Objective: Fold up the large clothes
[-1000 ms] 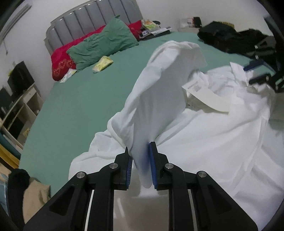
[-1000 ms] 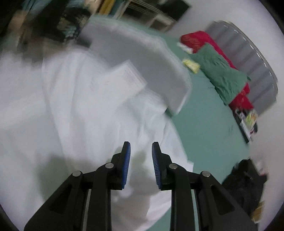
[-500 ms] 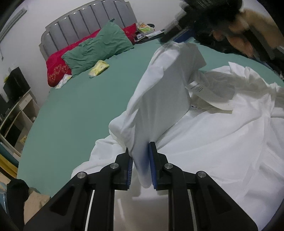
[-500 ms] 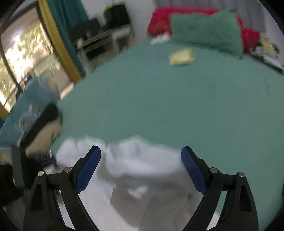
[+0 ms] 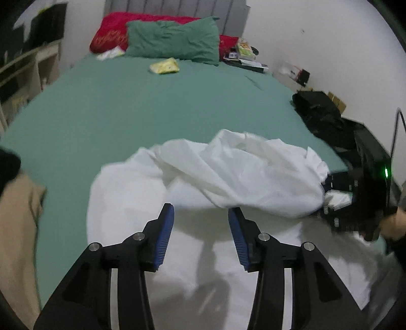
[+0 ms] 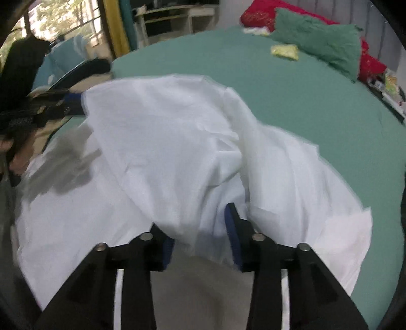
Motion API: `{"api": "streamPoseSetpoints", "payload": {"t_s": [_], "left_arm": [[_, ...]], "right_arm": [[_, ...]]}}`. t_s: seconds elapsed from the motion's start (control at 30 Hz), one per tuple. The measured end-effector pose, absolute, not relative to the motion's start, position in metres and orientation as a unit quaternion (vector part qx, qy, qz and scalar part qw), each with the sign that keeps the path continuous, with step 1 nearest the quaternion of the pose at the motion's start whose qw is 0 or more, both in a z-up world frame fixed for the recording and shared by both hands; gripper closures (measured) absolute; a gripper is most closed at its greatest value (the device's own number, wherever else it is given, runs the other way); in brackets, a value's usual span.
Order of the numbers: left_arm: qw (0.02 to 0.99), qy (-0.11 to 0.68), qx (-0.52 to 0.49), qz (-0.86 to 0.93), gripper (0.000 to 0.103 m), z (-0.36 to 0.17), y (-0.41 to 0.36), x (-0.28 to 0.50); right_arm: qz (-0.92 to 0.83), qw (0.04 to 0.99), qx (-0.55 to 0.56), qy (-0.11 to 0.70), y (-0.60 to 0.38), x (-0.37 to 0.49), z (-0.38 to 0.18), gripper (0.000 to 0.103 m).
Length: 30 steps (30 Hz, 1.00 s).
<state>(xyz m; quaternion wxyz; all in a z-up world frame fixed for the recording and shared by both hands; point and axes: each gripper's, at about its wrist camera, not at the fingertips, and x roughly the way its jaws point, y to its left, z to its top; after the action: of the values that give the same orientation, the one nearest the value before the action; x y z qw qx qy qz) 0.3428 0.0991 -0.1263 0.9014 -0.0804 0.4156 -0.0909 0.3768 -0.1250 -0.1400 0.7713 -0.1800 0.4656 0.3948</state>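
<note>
A large white garment [image 5: 228, 175] lies rumpled on the green bed [image 5: 142, 106]. My left gripper [image 5: 201, 215] is open and empty just above the cloth's near part. In the left wrist view the right gripper's body [image 5: 365, 193] shows at the far right with white cloth at its fingers. In the right wrist view the white garment [image 6: 162, 142] drapes between the open jaws of my right gripper [image 6: 200, 228], hiding the left pad's tip. The jaws stand apart around the fold.
A green pillow [image 5: 175, 40] and a red pillow [image 5: 114, 33] lie at the headboard, with a yellow packet [image 5: 165, 66] on the sheet. Black clothes [image 5: 319, 109] sit at the bed's right edge. Shelves [image 6: 172, 17] and a window [image 6: 63, 22] stand beyond the bed.
My left gripper has opened and let go of the raised white fold, which dropped onto the bed. My right gripper has swung round and narrowed from wide open around a fold of the garment.
</note>
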Motion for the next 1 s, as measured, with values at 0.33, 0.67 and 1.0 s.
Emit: {"api": "streamPoseSetpoints", "payload": {"t_s": [0.33, 0.67, 1.0], "left_arm": [[0.890, 0.419, -0.170, -0.061, 0.056, -0.144, 0.107, 0.304], [0.886, 0.422, -0.167, -0.099, 0.056, -0.158, 0.095, 0.312], [0.893, 0.414, -0.161, -0.077, 0.056, -0.158, 0.095, 0.312]], "right_arm": [[0.393, 0.814, -0.053, 0.425, -0.116, 0.381, -0.118, 0.037], [0.383, 0.826, -0.096, 0.403, -0.091, 0.360, -0.124, 0.101], [0.406, 0.791, -0.215, 0.404, -0.091, 0.266, -0.148, 0.095]]}}
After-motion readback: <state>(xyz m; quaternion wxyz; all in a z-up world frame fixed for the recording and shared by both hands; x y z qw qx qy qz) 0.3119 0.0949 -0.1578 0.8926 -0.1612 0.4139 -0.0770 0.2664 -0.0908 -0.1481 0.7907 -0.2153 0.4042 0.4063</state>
